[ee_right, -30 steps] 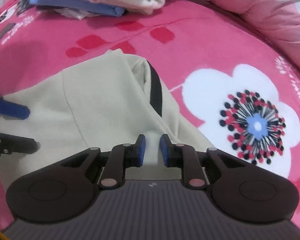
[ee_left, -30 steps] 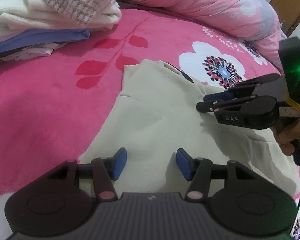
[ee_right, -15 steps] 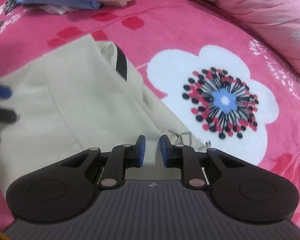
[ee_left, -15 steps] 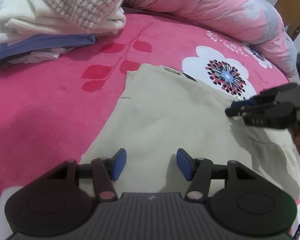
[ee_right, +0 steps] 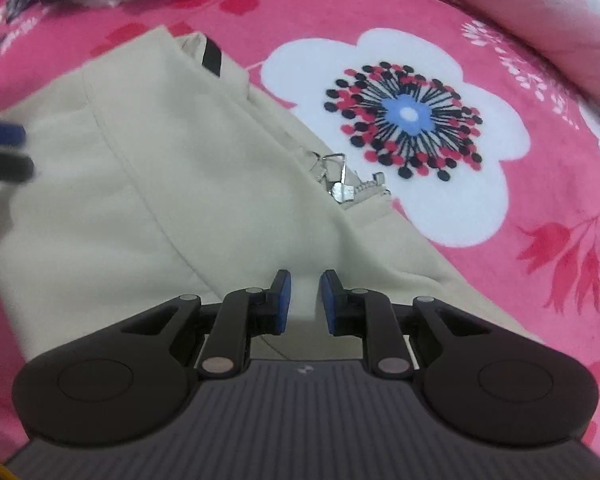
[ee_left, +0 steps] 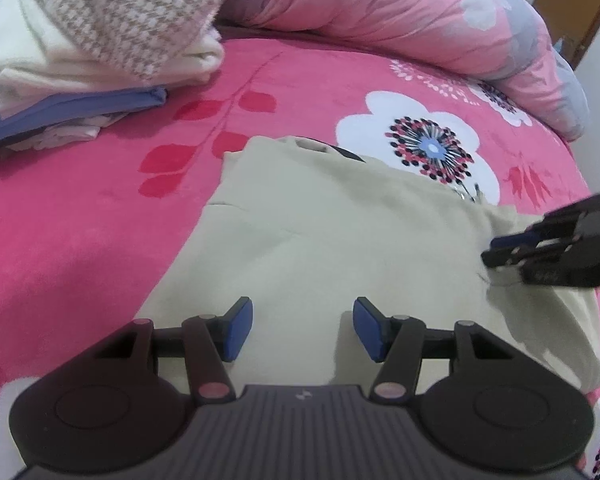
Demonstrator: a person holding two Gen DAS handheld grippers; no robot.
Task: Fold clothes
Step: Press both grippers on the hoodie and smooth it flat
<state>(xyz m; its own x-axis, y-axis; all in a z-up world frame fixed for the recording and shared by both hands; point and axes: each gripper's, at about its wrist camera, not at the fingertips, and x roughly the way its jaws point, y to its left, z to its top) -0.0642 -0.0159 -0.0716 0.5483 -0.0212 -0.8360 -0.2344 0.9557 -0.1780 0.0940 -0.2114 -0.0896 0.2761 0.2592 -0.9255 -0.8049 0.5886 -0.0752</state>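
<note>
Here, in the left wrist view, the left gripper (ee_left: 302, 328) hangs with its blue pads (ee_left: 239, 328) spread wide over the near part of a beige garment (ee_left: 320, 232) lying flat on a pink flowered blanket (ee_left: 80, 216). Ahead and to its left sits a stack of folded clothes (ee_left: 92, 40); a pink quilt (ee_left: 400, 20) runs along the far edge. To its right the right gripper (ee_left: 496, 250) reaches in, blurred, its fingertips at the garment's right edge; any lettering on it cannot be read here.

From the right wrist view, the right gripper (ee_right: 302, 304) shows a narrow gap between its pads (ee_right: 283, 300), with beige cloth seen in it; whether they pinch it cannot be told. This view alone shows a metal clasp (ee_right: 340, 184) at the garment's (ee_right: 172, 184) edge, ahead of the tool, and a black strip (ee_right: 213, 56) farther on. The left gripper's tip (ee_right: 4, 152) blurs in at far left. No brand is legible.
</note>
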